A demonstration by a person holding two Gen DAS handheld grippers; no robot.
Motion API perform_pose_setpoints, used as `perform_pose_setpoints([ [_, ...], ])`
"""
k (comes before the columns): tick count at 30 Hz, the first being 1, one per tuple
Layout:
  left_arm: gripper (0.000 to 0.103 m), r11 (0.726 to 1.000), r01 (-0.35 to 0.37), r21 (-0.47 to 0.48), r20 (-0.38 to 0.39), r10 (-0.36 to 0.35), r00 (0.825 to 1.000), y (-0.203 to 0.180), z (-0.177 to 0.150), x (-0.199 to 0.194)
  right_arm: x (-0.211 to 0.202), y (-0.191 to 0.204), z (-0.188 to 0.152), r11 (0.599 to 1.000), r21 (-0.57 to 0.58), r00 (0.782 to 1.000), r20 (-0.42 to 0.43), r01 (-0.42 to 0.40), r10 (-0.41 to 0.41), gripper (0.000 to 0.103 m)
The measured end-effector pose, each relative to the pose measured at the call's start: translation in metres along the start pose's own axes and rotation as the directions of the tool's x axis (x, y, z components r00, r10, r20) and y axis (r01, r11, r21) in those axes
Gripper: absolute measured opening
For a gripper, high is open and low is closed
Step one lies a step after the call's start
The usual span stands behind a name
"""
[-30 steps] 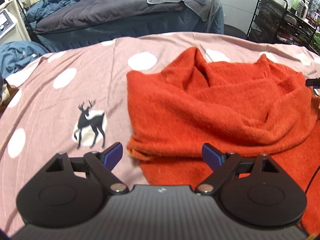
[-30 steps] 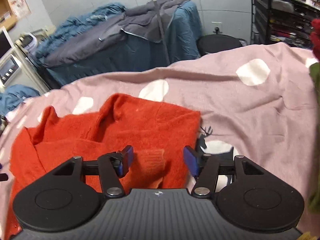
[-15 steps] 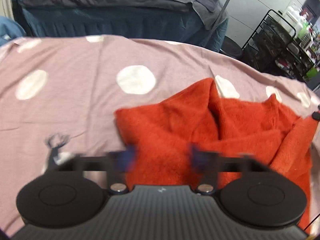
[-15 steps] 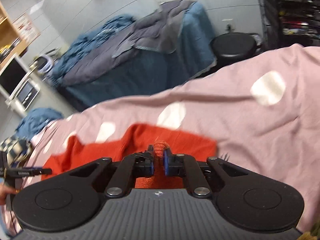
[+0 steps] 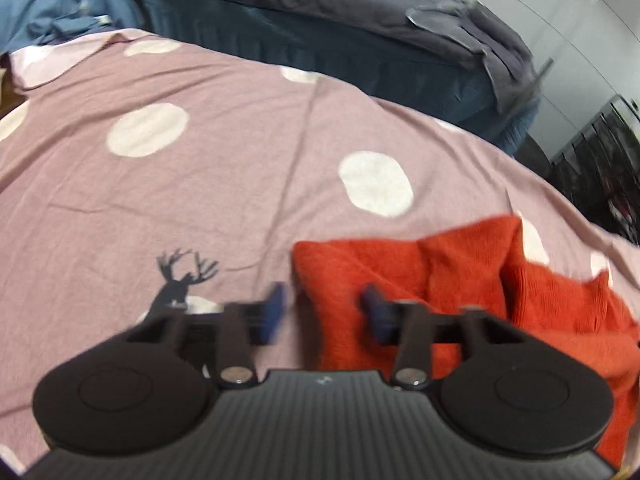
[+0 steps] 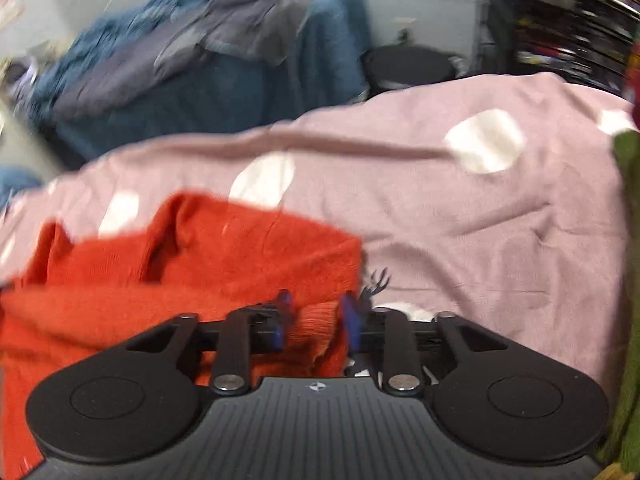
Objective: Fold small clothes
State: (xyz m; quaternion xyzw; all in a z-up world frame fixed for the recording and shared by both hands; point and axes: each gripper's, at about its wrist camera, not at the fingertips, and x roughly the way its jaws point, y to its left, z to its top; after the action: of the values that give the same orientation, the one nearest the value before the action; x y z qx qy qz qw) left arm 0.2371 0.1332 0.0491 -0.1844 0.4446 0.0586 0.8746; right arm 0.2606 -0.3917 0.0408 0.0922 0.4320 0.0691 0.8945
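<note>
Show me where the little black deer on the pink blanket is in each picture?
Left wrist view: the deer is lower left, left of the orange sweater, just above the gripper's left finger.
Right wrist view: only the deer's antlers show, low in the middle, at the sweater's right edge.
Shared landmark: the orange sweater.

The left claw (image 5: 322, 314) is matte black: two round disc housings flank a ribbed, dark grey centre plate with a small pale emblem at its top edge. Angled black link arms rise from silver pivot screws, one each side, to a crossbar. The fingertips (image 5: 274, 312) wear blue pads, blurred in this view. The right claw (image 6: 316, 322) has the same build: black discs, ribbed plate with a small round emblem, silver screws, and blue-padded fingertips (image 6: 349, 322).
</note>
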Motion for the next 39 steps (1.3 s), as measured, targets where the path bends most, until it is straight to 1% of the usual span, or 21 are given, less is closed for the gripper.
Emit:
perform_pose_setpoints([
  [1, 0.067, 1.0, 0.014, -0.014, 0.015, -0.014, 1.0, 0.003, 0.0, -0.006, -0.008, -0.001, -0.002, 1.0, 0.015, 0.999, 0.038, 0.006, -0.006, 0.077],
  [4, 0.076, 1.0, 0.023, 0.005, 0.054, -0.023, 0.998, 0.006, -0.005, -0.03, -0.032, 0.0, -0.013, 0.999, -0.016, 0.995, 0.091, 0.038, -0.036, 0.08],
  [7, 0.081, 0.993, -0.006, 0.122, 0.08, -0.003, 0.997, 0.0, -0.021, -0.055, -0.044, 0.0, -0.029, 0.999, -0.023, 0.997, 0.055, -0.044, 0.045, 0.076],
  [9, 0.081, 0.975, -0.017, 0.222, 0.074, 0.0, 0.997, -0.011, -0.037, -0.064, -0.042, -0.002, -0.037, 0.995, 0.013, 0.995, 0.003, -0.098, 0.098, 0.065],
  [10, 0.08, 0.96, -0.027, 0.279, 0.074, 0.007, 0.997, -0.019, -0.046, -0.066, -0.039, -0.004, -0.039, 0.992, 0.064, 0.994, -0.006, -0.109, 0.11, 0.057],
  [13, 0.076, 0.89, -0.065, 0.452, 0.084, 0.03, 0.996, -0.043, -0.075, -0.065, -0.026, -0.011, -0.046, 0.955, 0.242, 0.984, -0.018, -0.17, 0.179, 0.055],
  [15, 0.073, 0.853, -0.085, 0.515, 0.081, 0.05, 0.995, -0.055, -0.088, -0.058, -0.018, -0.01, -0.049, 0.931, 0.327, 0.984, -0.014, -0.163, 0.177, 0.055],
  [18, 0.07, 0.828, -0.124, 0.547, 0.079, 0.097, 0.992, -0.063, -0.097, -0.042, -0.011, -0.01, -0.05, 0.895, 0.419, 0.987, 0.023, -0.153, 0.157, 0.055],
  [19, 0.064, 0.821, -0.139, 0.553, 0.078, 0.116, 0.99, -0.063, -0.098, -0.035, -0.007, -0.012, -0.05, 0.871, 0.467, 0.987, 0.028, -0.152, 0.157, 0.055],
  [20, 0.054, 0.817, -0.148, 0.557, 0.069, 0.132, 0.989, -0.062, -0.098, -0.03, -0.003, -0.014, -0.051, 0.845, 0.511, 0.985, 0.028, -0.158, 0.168, 0.051],
  [21, 0.049, 0.82, -0.15, 0.553, 0.058, 0.141, 0.988, -0.061, -0.097, -0.025, 0.0, -0.015, -0.051, 0.828, 0.539, 0.986, 0.027, -0.155, 0.167, 0.041],
  [22, 0.042, 0.83, -0.145, 0.538, 0.053, 0.139, 0.989, -0.059, -0.095, -0.023, 0.0, -0.014, -0.05, 0.819, 0.554, 0.986, 0.025, -0.15, 0.164, 0.009],
  [23, 0.033, 0.842, -0.142, 0.521, 0.049, 0.137, 0.989, -0.057, -0.093, -0.024, -0.001, -0.012, -0.05, 0.815, 0.558, 0.985, 0.025, -0.155, 0.17, 0.008],
  [24, 0.027, 0.844, -0.144, 0.517, 0.049, 0.138, 0.989, -0.056, -0.091, -0.027, -0.007, -0.01, -0.05, 0.815, 0.554, 0.984, 0.038, -0.168, 0.176, 0.007],
  [25, 0.017, 0.839, -0.149, 0.523, 0.055, 0.141, 0.988, -0.056, -0.09, -0.032, -0.015, -0.009, -0.05, 0.816, 0.547, 0.981, 0.058, -0.186, 0.184, 0.007],
  [26, 0.016, 0.839, -0.144, 0.524, 0.055, 0.136, 0.989, -0.054, -0.089, -0.038, -0.025, -0.008, -0.05, 0.815, 0.542, 0.978, 0.075, -0.204, 0.194, 0.007],
  [29, 0.015, 0.872, -0.112, 0.477, 0.043, 0.104, 0.994, -0.039, -0.085, -0.058, -0.052, -0.015, -0.056, 0.795, 0.563, 0.973, 0.11, -0.228, 0.201, 0.007],
  [31, 0.014, 0.889, -0.103, 0.446, 0.022, 0.104, 0.994, -0.027, -0.085, -0.064, -0.062, -0.022, -0.065, 0.794, 0.572, 0.977, 0.084, -0.207, 0.194, 0.007],
  [34, 0.015, 0.881, -0.097, 0.464, -0.035, 0.128, 0.991, -0.019, -0.09, -0.062, -0.054, -0.02, -0.082, 0.83, 0.544, 0.987, -0.018, -0.123, 0.157, 0.008],
  [36, 0.016, 0.874, -0.108, 0.474, -0.043, 0.145, 0.988, -0.015, -0.096, -0.061, -0.045, -0.022, -0.096, 0.84, 0.536, 0.99, -0.06, -0.077, 0.129, 0.009],
  [39, 0.017, 0.89, -0.132, 0.436, -0.078, 0.183, 0.98, -0.011, -0.096, -0.061, -0.037, -0.024, -0.103, 0.853, 0.517, 0.99, -0.07, -0.068, 0.121, 0.018],
])
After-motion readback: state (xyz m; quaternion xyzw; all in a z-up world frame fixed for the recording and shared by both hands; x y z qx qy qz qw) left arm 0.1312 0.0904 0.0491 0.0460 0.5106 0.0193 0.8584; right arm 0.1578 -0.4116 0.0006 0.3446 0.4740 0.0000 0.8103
